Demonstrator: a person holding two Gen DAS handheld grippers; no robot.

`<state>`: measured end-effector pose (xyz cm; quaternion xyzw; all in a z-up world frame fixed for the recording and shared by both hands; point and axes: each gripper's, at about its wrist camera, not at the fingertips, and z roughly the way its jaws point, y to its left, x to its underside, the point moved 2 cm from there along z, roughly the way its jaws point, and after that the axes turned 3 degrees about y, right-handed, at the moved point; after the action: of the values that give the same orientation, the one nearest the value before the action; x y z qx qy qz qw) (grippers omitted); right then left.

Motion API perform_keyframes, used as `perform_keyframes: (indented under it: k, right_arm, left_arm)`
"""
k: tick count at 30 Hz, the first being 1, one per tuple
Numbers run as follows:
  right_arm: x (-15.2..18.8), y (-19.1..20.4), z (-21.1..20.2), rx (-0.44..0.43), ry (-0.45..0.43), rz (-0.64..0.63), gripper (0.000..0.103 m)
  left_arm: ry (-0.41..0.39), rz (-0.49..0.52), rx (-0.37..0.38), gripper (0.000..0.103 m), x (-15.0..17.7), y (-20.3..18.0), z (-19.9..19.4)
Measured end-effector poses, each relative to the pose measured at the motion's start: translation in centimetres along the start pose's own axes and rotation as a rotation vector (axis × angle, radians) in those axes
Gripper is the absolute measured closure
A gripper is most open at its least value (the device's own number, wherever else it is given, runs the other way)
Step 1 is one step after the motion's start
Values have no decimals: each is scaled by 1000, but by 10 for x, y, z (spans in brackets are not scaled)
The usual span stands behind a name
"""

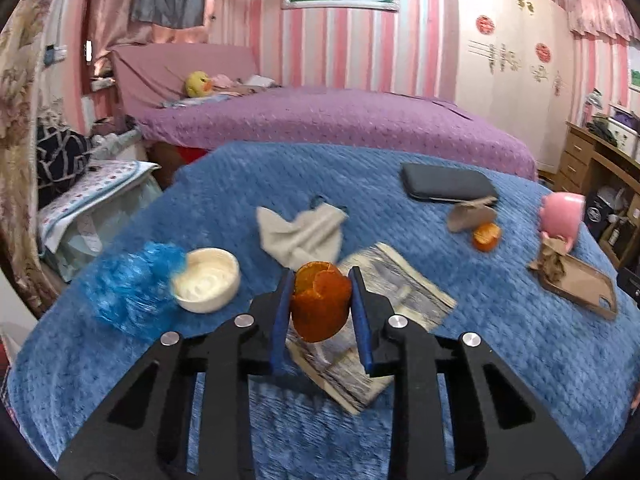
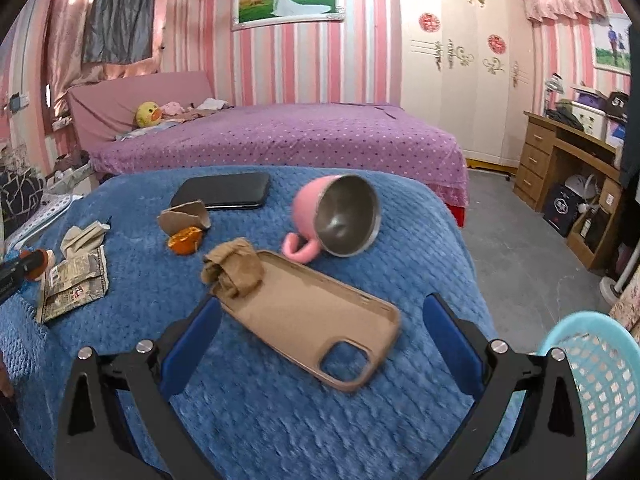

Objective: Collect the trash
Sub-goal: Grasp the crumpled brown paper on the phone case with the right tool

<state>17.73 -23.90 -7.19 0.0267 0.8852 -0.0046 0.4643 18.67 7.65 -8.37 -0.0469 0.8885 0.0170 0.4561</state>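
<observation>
Our left tool [image 1: 320,304] sat clamped on the orange peel [image 1: 319,306], light, soft, easily crushed, held by its sides; right tool [image 2: 320,320] stood apart, empty.

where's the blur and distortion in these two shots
Left wrist view: motion smear on the blue plastic and white bowl; the orange peel in the left gripper stays sharp. Right wrist view: blanket streaked near the bottom. Both: fisheye bending, dark corners.

Two close wrist views, shared blue blanket [image 1: 500,320]
</observation>
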Motion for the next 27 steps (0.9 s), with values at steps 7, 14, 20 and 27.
perform_keyframes:
  k: [7, 14, 20, 27]
  right_arm:
    - [-14, 26, 28, -45, 20, -36, 5]
    - [-21, 49, 58, -68, 79, -103, 6]
    - [-26, 65, 84, -97, 151, -137, 29]
    - [-24, 74, 86, -153, 162, -164, 54]
  left_arm:
    - [-8, -79, -85, 76, -10, 22, 18]
    - [3, -87, -117, 76, -7, 23, 23]
    - [9, -89, -142, 76, -6, 23, 25]
    - [-2, -77, -166, 76, -5, 20, 23]
